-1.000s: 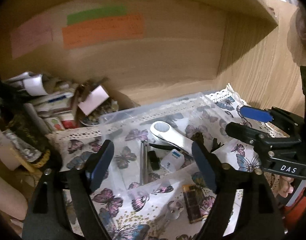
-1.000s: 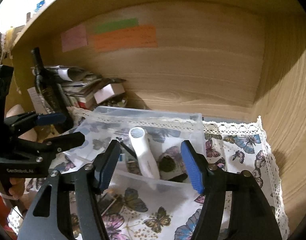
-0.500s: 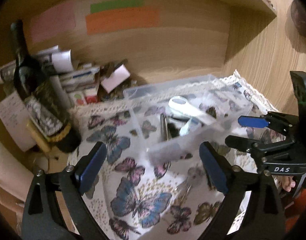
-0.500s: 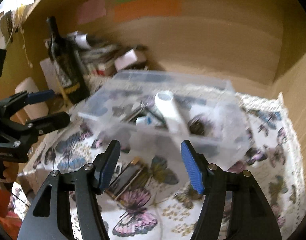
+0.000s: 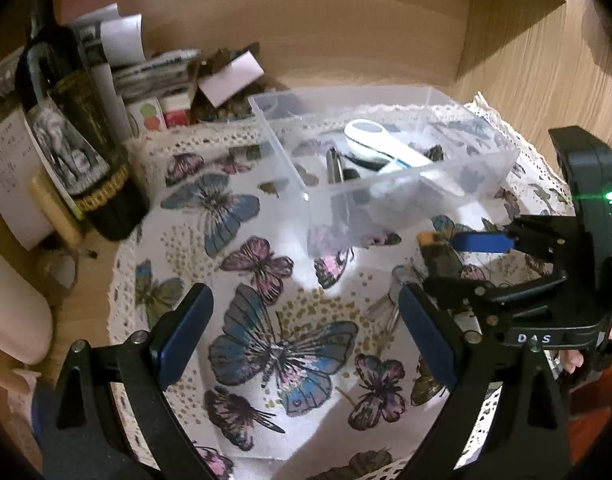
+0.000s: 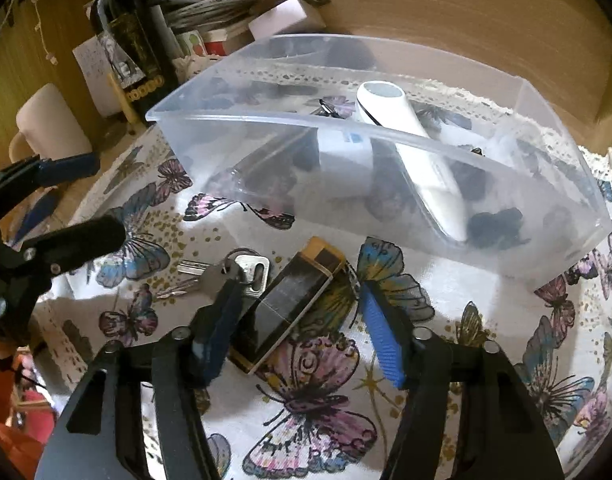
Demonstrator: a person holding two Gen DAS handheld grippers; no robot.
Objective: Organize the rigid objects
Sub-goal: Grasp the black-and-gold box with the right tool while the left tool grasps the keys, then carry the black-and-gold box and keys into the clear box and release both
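A clear plastic bin (image 6: 586,200) (image 5: 502,156) stands on the butterfly cloth (image 6: 326,400) and holds a white handheld device (image 6: 410,148), a metal tool and small dark items. In front of it lie a black and gold flat box (image 6: 294,300) and silver keys (image 6: 242,272). My right gripper (image 6: 302,312) is open, low over the cloth, with its jaws on either side of the box; it also shows in the left wrist view (image 5: 458,260). My left gripper (image 5: 302,336) is open and empty above the cloth, left of the bin.
A dark wine bottle (image 5: 70,128) stands at the left with stacked papers and small boxes (image 5: 162,76) behind it. A wooden back wall and right side panel (image 5: 546,72) enclose the shelf. A white roll (image 6: 50,128) sits at the far left.
Both grippers have pulled back and down from the bin. The right one has dropped to straddle the black and gold box. The left one now faces bare cloth.
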